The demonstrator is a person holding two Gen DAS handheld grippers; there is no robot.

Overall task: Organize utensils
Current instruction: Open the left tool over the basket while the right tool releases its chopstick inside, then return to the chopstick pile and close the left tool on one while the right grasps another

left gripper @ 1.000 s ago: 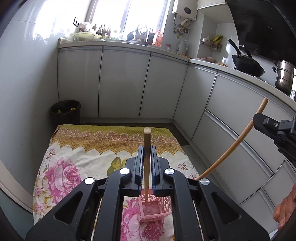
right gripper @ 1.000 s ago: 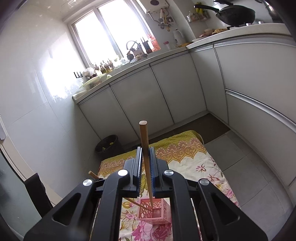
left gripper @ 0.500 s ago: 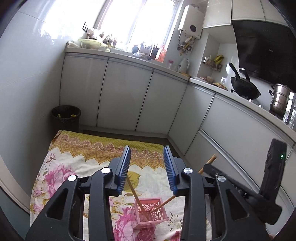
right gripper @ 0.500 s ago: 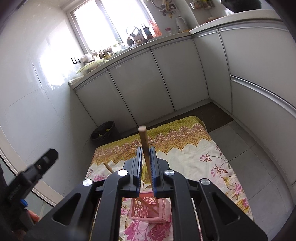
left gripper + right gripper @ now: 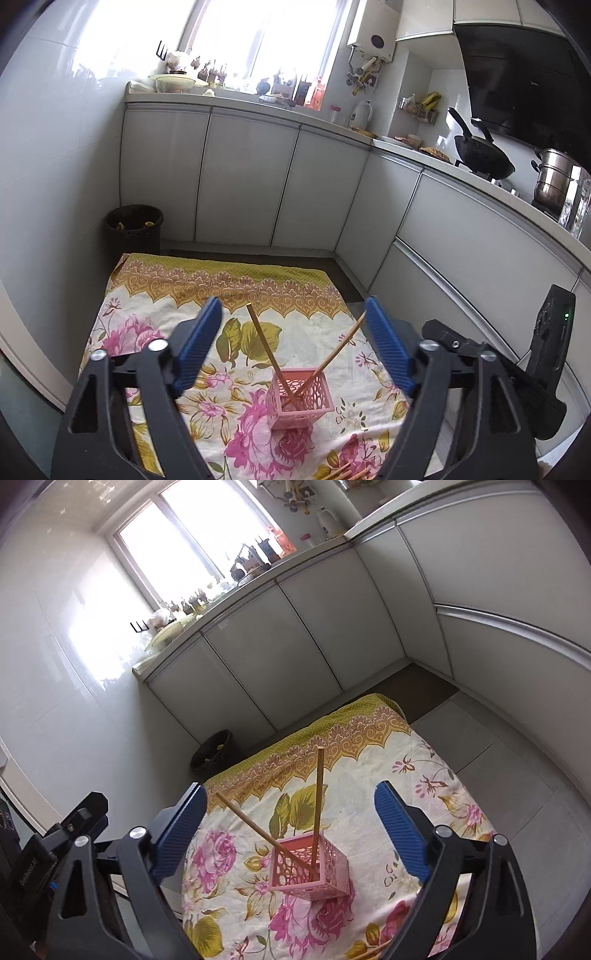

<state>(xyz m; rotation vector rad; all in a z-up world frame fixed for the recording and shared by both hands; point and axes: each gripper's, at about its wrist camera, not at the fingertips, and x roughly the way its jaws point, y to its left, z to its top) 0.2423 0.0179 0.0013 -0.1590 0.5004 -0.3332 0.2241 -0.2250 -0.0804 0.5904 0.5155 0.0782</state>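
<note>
Chopsticks: two propped crosswise in pink basket, lower centre of frame on floral cloth. We've got left gripper and right gripper both spread wide, holding nothing. More loose sticks at bottom edge, lying flat, nearer us than basket, so next reach goes down and back; which hand is nearer, hard to call.

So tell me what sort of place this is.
A home kitchen, most likely: a black wok and steel pot sit on the stove, white base cabinets line the walls, and an electric kettle stands on the counter.
</note>
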